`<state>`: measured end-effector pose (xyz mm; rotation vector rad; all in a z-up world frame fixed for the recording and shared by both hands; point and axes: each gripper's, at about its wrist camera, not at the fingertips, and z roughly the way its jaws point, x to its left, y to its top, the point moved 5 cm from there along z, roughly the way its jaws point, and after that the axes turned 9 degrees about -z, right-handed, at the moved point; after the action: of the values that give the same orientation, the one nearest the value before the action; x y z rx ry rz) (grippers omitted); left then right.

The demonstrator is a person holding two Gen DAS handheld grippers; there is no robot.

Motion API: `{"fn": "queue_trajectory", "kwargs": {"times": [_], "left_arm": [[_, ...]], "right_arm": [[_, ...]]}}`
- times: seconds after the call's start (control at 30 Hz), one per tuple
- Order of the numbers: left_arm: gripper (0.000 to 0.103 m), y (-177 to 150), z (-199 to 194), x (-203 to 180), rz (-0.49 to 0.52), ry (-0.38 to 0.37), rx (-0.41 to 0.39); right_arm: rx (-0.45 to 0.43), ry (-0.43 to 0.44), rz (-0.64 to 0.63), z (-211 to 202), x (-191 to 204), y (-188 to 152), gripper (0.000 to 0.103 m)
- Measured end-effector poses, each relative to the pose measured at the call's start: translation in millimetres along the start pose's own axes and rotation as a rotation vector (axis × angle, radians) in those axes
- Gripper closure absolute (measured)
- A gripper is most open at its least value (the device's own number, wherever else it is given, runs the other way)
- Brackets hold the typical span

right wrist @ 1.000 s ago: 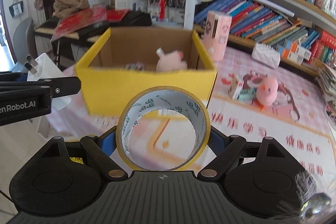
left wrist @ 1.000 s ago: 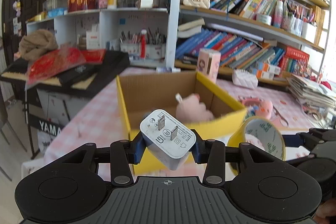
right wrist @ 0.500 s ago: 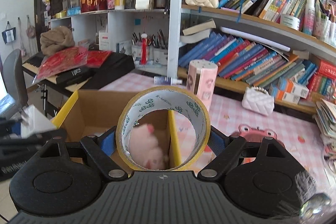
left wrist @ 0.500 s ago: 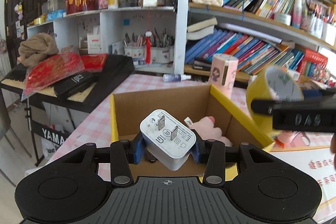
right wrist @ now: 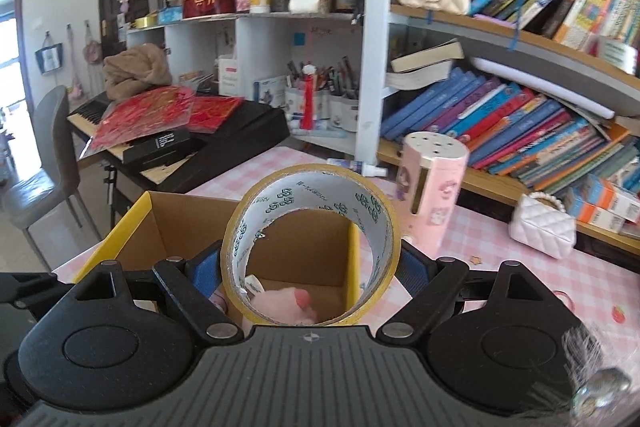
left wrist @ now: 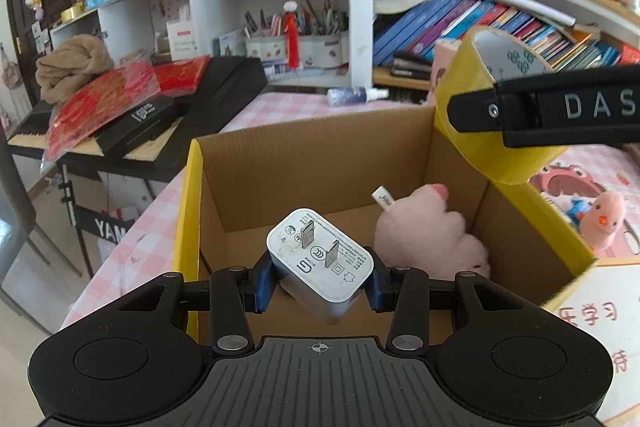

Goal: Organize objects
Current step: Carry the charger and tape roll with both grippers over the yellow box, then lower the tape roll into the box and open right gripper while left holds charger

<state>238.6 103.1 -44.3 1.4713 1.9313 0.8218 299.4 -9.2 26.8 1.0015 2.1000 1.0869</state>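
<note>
My left gripper (left wrist: 320, 281) is shut on a white plug charger (left wrist: 320, 261), prongs up, held over the open yellow cardboard box (left wrist: 312, 163). A pink plush toy (left wrist: 432, 231) lies inside the box at the right. My right gripper (right wrist: 310, 259) is shut on a yellow tape roll (right wrist: 310, 211), held above the box's (right wrist: 176, 223) right wall; the roll also shows in the left wrist view (left wrist: 492, 107). The plush (right wrist: 284, 301) shows through the roll's hole.
The box stands on a pink checked tablecloth (right wrist: 500, 267). A pink cylinder holder (right wrist: 434, 195), a white purse (right wrist: 542, 223) and a pink duck toy (left wrist: 604, 223) sit to the right. A keyboard with red packets (left wrist: 132, 107) stands left. Bookshelves (right wrist: 520, 115) rise behind.
Both grippers moved forward and higher over the box. The charger now hangs above the box's inside, and the tape roll came over its right wall.
</note>
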Motion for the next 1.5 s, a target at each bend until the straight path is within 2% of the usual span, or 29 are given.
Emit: {"fn": "queue_trajectory", "kwargs": {"times": [0.67,1.27,1.43,1.5], "left_arm": [[0.06,-11.2,39.3,-5.0,-0.012,0.061,0.164],[0.059,-7.1,38.8,-7.2,-0.026,0.079,0.149],[0.057,-5.7,33.8,-8.9,-0.027,0.071,0.127],[0.053,-5.3,31.9,-9.3,-0.028,0.069,0.12]], "right_arm": [[0.125,0.211,-0.157,74.1,26.1,6.4,0.018],[0.248,0.346,-0.36,121.9,63.6,0.3,0.018],[0.296,0.364,-0.414,136.7,72.0,-1.9,0.018],[0.317,0.374,-0.442,141.5,76.1,-4.5,0.018]]}}
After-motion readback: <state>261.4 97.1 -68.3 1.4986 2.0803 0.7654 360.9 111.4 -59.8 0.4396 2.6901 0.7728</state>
